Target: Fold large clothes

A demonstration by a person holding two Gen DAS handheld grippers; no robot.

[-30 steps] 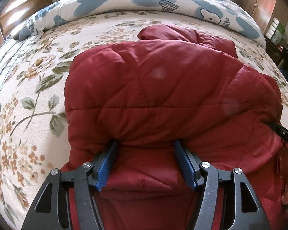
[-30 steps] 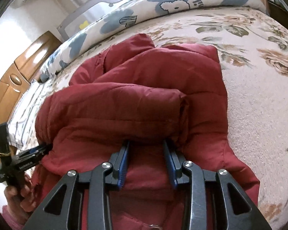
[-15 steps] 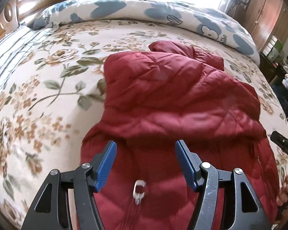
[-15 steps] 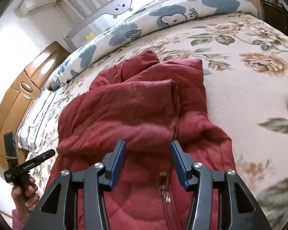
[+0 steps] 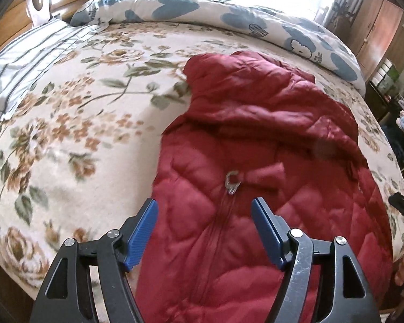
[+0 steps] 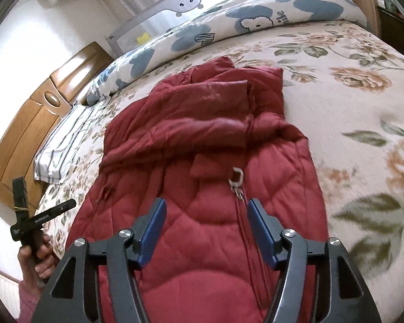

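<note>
A dark red quilted puffer jacket (image 5: 258, 140) lies on the flowered bed, its far part folded over itself; it also shows in the right wrist view (image 6: 202, 140). A silver zipper pull (image 5: 232, 181) lies on its front, also seen in the right wrist view (image 6: 236, 179). My left gripper (image 5: 204, 215) is open and empty above the jacket's near part. My right gripper (image 6: 204, 215) is open and empty above the same part, by the zipper. The left gripper's body (image 6: 29, 223) shows at the left of the right wrist view, held by a hand.
The bed has a flowered cover (image 5: 75, 123). A blue-and-white duvet (image 5: 229, 18) lies rolled along the far side. A striped pillow (image 5: 18, 62) and wooden headboard (image 6: 40, 123) are at the left. A wooden wardrobe (image 5: 382, 32) stands at the right.
Both grippers let go of the jacket's folded edge and pulled back toward the near side. The fold now lies on the jacket and the zipper pull shows.
</note>
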